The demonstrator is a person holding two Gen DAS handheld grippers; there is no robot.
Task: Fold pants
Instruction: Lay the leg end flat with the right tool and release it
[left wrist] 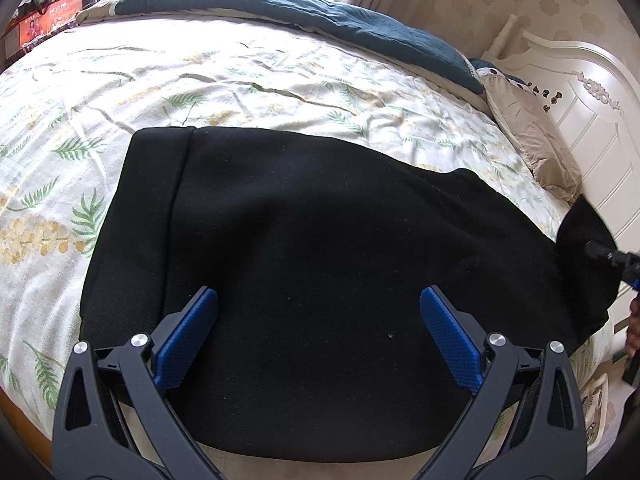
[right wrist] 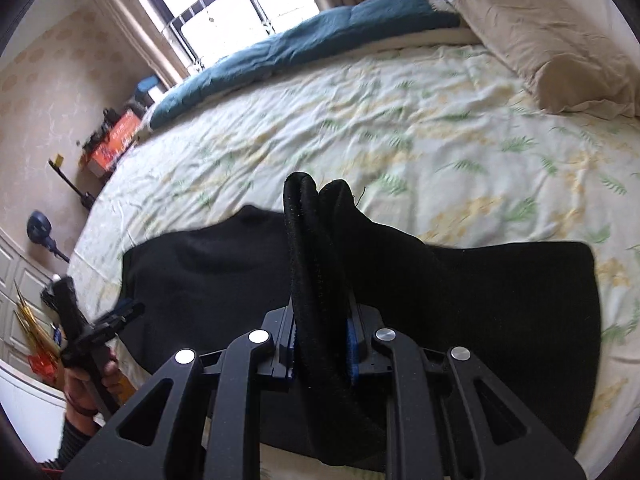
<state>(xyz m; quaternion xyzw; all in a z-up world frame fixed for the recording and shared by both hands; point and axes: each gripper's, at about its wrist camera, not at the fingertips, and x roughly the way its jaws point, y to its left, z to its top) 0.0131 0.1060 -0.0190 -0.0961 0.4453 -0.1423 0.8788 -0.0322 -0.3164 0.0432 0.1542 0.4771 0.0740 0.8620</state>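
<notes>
Black fabric fills the near view of both cameras: the pants (left wrist: 320, 260) lie spread flat on the bed (left wrist: 120, 92), close to its near edge, with a hemmed band along their left side in the left wrist view. The left hand-held gripper (left wrist: 319, 312) hangs over them with its blue pads (left wrist: 188, 340) wide apart and nothing between them. The right hand-held gripper (right wrist: 323, 344) is clamped on a thick bunched fold of the pants (right wrist: 316, 264), which stands up between its jaws and rises above the flat part of the garment.

A crumpled floral sheet (right wrist: 400, 128) with green fronds and yellow blossoms covers the bed. A teal quilt (right wrist: 304, 44) lies heaped along the far side beneath a bright window (right wrist: 240, 0) with curtains. A beige pillow (right wrist: 552, 44) sits at the head end, against a white carved headboard (left wrist: 592, 92). An orange box (right wrist: 116, 140) stands past the foot of the bed beside patterned wallpaper.

Beyond the pants, most of the sheet is bare up to the quilt and the pillow. The near mattress edge runs just under the garment.
</notes>
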